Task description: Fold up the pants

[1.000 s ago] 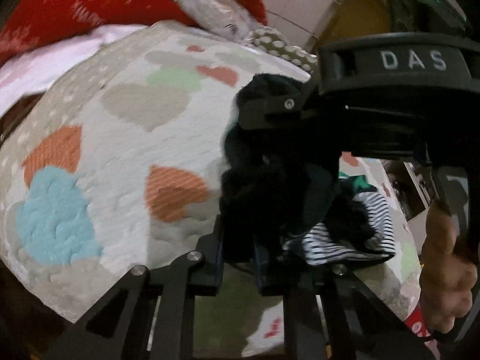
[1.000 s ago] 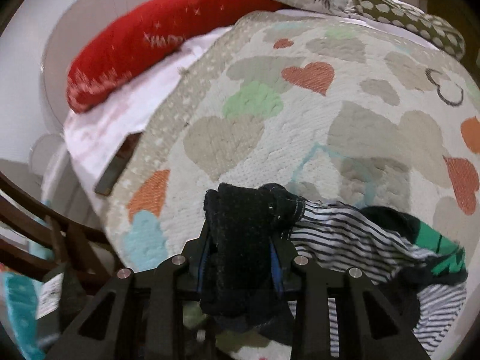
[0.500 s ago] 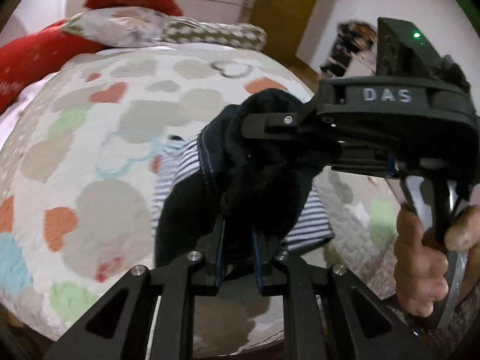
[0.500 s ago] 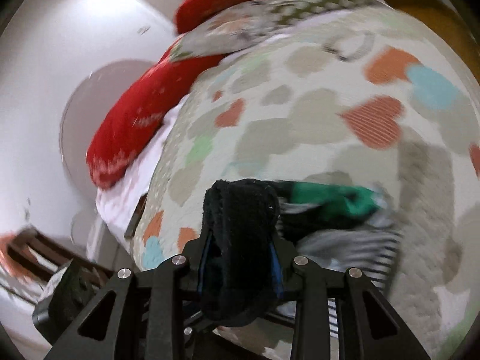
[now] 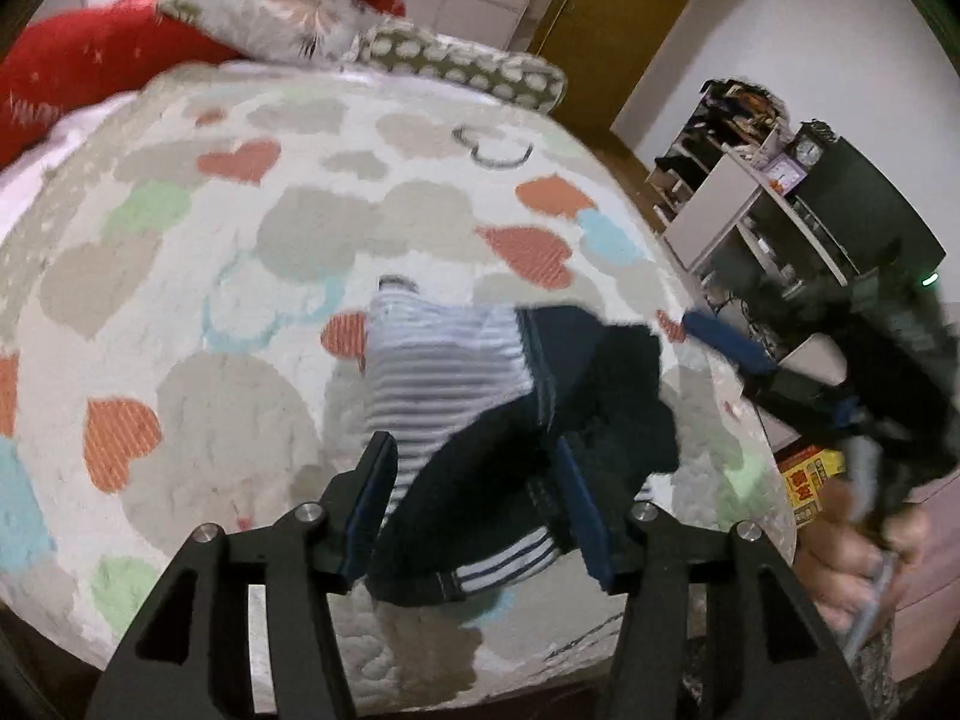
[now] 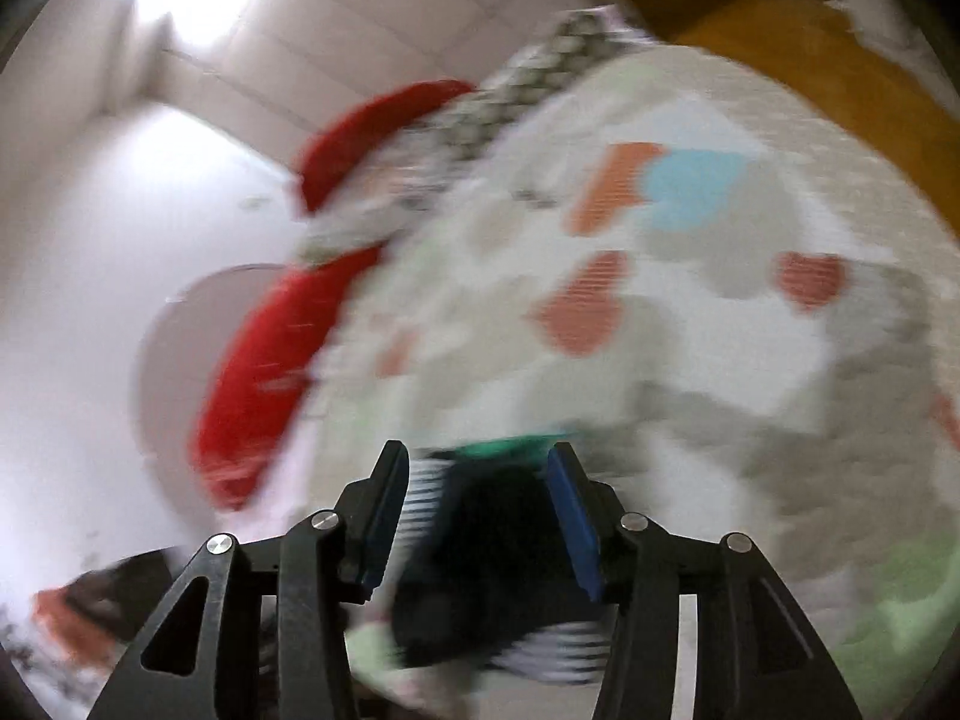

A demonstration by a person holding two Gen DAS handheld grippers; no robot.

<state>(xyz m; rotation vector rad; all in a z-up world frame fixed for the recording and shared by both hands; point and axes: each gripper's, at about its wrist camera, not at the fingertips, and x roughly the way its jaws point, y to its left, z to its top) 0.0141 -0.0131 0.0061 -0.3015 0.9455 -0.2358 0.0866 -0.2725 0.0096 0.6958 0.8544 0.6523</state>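
The pants (image 5: 480,396), dark navy with a black-and-white striped part, lie bunched on the heart-patterned quilt (image 5: 240,276) near its front edge. My left gripper (image 5: 477,480) is open, its jaws spread on either side of the dark cloth, holding nothing. In the blurred right wrist view the pants (image 6: 480,540) lie between the spread jaws of my right gripper (image 6: 480,492), which is open. The right gripper (image 5: 840,384) also shows at the right of the left wrist view, blurred, in a hand.
Red pillows (image 5: 90,60) and patterned pillows (image 5: 468,66) lie at the head of the bed. A desk and shelves (image 5: 798,198) stand right of the bed. A yellow box (image 5: 810,480) sits by the bed's right edge.
Both grippers have opened and let go of the pants, which now lie on the quilt. The right gripper has swung away to the right, fast enough to blur.
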